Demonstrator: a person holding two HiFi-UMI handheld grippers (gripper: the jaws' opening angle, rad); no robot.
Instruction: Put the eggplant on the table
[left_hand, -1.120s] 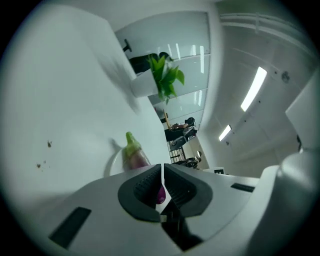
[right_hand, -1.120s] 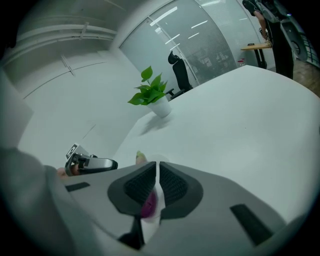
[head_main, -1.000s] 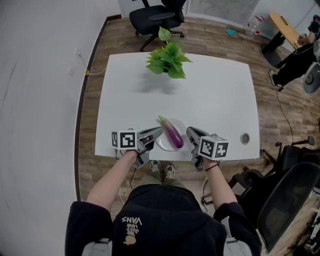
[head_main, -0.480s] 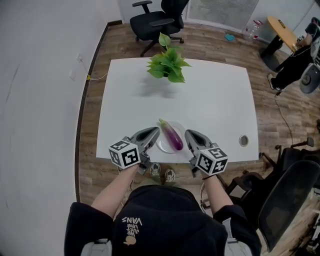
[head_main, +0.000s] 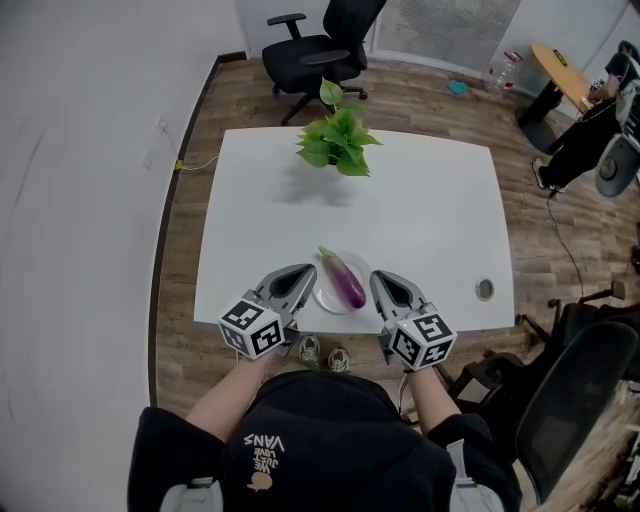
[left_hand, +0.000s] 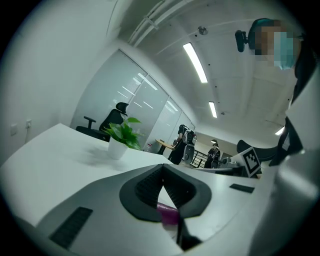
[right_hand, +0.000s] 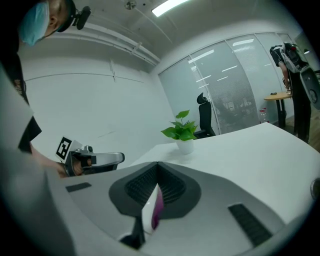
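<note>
A purple eggplant (head_main: 346, 281) with a green stem lies on a small white plate (head_main: 324, 293) near the front edge of the white table (head_main: 420, 220). My left gripper (head_main: 302, 272) hovers just left of the plate, shut and empty. My right gripper (head_main: 379, 279) sits just right of the plate, also shut and empty. In the left gripper view, a bit of the eggplant (left_hand: 168, 214) shows below the left gripper's (left_hand: 162, 167) closed jaws. In the right gripper view, the eggplant (right_hand: 158, 209) and the plate's rim (right_hand: 147, 215) show under the right gripper (right_hand: 158, 165).
A potted green plant (head_main: 338, 142) stands at the table's far middle. A round cable hole (head_main: 485, 290) sits near the front right corner. Black office chairs (head_main: 315, 45) stand beyond the table and at the right. A person (head_main: 590, 120) stands by a far desk.
Both grippers have drawn back a little toward the table's front edge and tilted up. The eggplant has stayed on the plate.
</note>
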